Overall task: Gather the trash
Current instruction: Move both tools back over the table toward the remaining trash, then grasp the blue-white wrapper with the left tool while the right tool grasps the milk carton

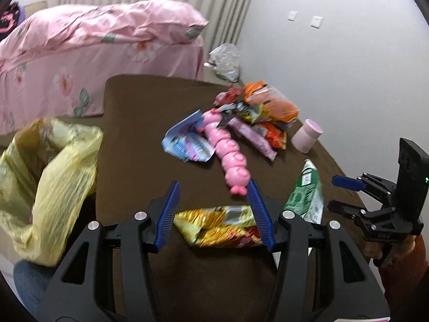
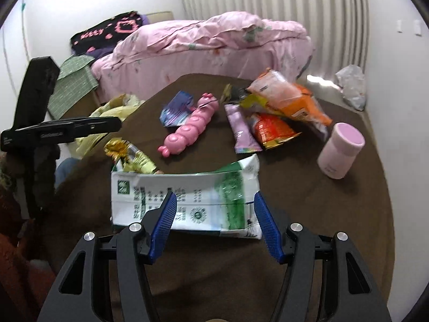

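Note:
My left gripper (image 1: 213,187) stands open over a crumpled gold snack wrapper (image 1: 219,225) that lies on the brown table (image 1: 150,147); the wrapper shows between the blue fingers (image 1: 167,212), below them. My right gripper (image 2: 214,197) is open above a flattened green-and-white carton (image 2: 187,198). The left wrist view has the right gripper (image 1: 332,193) just right of that carton (image 1: 305,196). A yellow plastic bag (image 1: 53,174) hangs open at the table's left edge. In the right wrist view the left gripper (image 2: 118,124) hovers over the gold wrapper (image 2: 128,153).
Further back on the table lie a pink caterpillar toy (image 2: 187,126), a blue-pink wrapper (image 2: 175,111), a purple packet (image 2: 240,131), orange snack bags (image 2: 284,99) and a pink cup (image 2: 340,150). A bed with a pink quilt (image 1: 93,43) stands behind. A crumpled grey bag (image 1: 225,60) lies by the wall.

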`<control>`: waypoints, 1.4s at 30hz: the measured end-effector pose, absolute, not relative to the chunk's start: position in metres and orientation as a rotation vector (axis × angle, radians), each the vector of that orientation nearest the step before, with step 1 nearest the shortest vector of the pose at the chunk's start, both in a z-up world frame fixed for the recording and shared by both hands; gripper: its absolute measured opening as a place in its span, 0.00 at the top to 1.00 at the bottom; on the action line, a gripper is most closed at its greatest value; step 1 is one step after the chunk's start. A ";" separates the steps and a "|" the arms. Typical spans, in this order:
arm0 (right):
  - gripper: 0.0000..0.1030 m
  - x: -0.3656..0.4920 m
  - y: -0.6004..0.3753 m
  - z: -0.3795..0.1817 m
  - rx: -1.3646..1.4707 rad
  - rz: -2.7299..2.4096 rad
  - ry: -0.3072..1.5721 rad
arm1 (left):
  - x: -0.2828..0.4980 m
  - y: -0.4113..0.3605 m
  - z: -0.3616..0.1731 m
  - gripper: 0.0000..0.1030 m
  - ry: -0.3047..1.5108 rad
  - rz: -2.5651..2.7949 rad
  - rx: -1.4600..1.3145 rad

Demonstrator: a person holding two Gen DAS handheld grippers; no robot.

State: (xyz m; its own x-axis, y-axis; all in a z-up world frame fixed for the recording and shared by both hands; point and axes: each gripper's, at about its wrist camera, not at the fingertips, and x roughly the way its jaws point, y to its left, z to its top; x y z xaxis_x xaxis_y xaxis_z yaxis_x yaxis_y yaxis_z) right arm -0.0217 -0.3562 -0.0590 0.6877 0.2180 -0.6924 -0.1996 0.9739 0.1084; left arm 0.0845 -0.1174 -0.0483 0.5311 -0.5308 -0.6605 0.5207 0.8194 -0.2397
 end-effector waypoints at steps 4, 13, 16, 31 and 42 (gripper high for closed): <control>0.44 -0.027 -0.367 -0.059 0.054 0.171 0.772 | 0.096 -0.128 -0.043 0.52 0.732 -0.631 0.047; 0.44 -0.045 -0.363 -0.055 0.137 0.185 0.771 | 0.185 -0.160 -0.065 0.52 0.842 -0.553 0.090; 0.44 -0.054 -0.347 -0.059 0.195 0.315 0.812 | 0.205 -0.166 -0.082 0.63 0.935 -0.564 0.067; 0.46 -0.058 -0.248 -0.079 -0.263 0.153 0.792 | 0.131 -0.112 -0.092 0.88 0.992 -0.557 -0.038; 0.46 -0.065 -0.340 -0.054 0.091 -0.046 0.765 | 0.087 -0.121 -0.092 0.87 0.998 -0.658 -0.046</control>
State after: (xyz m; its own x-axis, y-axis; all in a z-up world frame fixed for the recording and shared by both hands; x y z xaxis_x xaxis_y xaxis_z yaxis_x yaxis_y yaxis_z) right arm -0.0649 -0.3399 -0.0544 0.7204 -0.0083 -0.6936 0.0745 0.9951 0.0655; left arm 0.0874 -0.1207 -0.0924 0.3662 -0.5325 -0.7631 0.4918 0.8070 -0.3271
